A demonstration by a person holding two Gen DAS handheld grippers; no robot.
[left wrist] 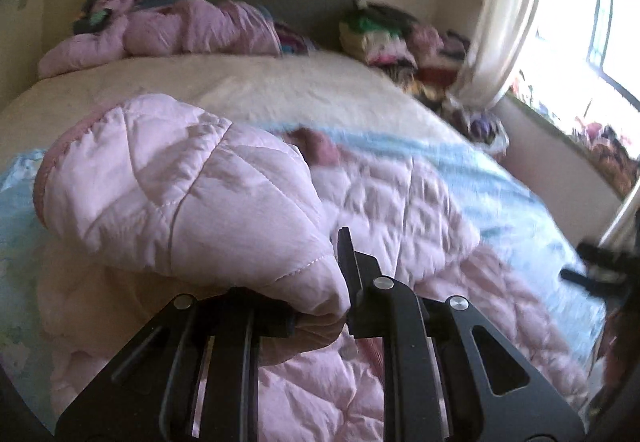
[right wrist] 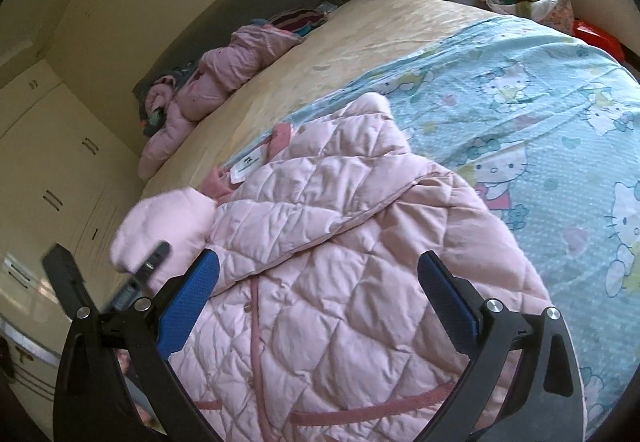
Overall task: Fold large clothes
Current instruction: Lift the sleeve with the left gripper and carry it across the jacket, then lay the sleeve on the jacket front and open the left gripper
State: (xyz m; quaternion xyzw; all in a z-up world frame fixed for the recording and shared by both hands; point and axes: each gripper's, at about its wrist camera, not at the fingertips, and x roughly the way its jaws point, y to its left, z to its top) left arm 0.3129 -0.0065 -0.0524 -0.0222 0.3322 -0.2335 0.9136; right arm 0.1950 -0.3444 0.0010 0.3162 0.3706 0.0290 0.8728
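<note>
Pink quilted jacket [right wrist: 340, 262] lies spread on the Hello Kitty sheet [right wrist: 540, 113], its near hem cut off. Left gripper [left wrist: 320, 306] clenches a lifted sleeve [left wrist: 180, 193], one finger hidden by fabric. Right gripper [right wrist: 316, 294] hovers released above; only its view shows the label [right wrist: 248, 165].

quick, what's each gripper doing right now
left gripper: shut on the pink jacket's sleeve
right gripper: open, holding nothing, above the pink jacket
</note>
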